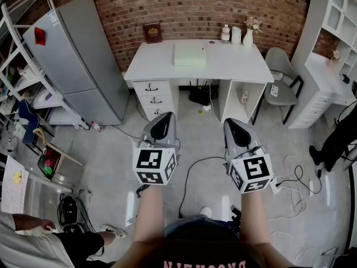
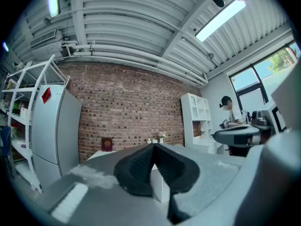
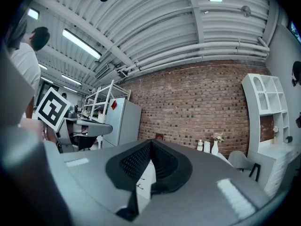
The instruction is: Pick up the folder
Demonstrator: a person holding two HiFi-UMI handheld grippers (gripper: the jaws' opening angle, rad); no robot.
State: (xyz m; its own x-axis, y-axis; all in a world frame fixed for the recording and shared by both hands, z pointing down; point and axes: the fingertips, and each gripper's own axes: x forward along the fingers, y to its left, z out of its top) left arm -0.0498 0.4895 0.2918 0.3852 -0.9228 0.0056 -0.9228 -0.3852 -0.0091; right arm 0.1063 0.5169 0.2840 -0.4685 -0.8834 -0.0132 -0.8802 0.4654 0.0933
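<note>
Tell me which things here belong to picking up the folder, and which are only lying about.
For the job:
- folder, on the desk
- left gripper, shut, empty
- right gripper, shut, empty

Lying about:
- red book
- vase
- chair
- fridge

The head view is looking steeply down from above toward a white rectangular desk (image 1: 223, 66) standing well ahead against a red brick wall (image 1: 184, 4). The cameras on the left gripper (image 1: 162, 118) and right gripper (image 1: 236, 123) are looking level along their jaws from close behind, sharing that wall, the desk and a tall grey metal refrigerator (image 1: 83, 60).
</note>
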